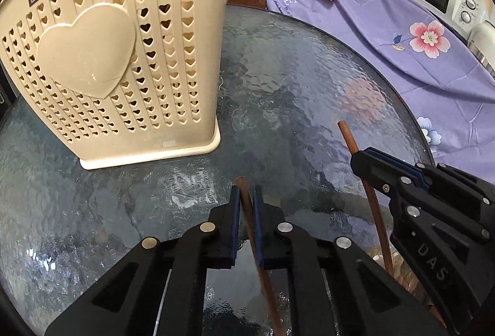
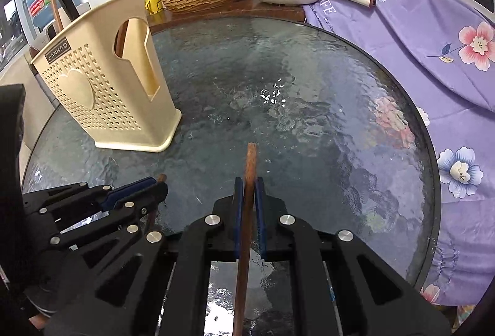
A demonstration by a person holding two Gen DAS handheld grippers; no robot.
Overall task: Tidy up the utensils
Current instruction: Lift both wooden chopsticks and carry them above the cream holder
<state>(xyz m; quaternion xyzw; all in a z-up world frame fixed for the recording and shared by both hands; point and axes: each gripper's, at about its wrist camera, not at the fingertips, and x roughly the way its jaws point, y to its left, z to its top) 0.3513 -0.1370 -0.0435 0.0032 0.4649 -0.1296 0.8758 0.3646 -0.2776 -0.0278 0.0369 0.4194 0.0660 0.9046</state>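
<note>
Both grippers are clamped on a brown chopstick each: left gripper (image 1: 246, 197) grips one (image 1: 247, 212), right gripper (image 2: 249, 190) another (image 2: 249, 169), over the glass table's (image 2: 309, 119) near edge. Cream holder (image 2: 102, 88) sits toward its left edge.

The cream utensil holder (image 1: 117, 57), beyond the left gripper (image 1: 246, 193), carries a dark label reading "JIANHAO". The right gripper (image 1: 360, 163) body is marked "DAS". The purple cloth (image 1: 386, 36) shows "FE".
</note>
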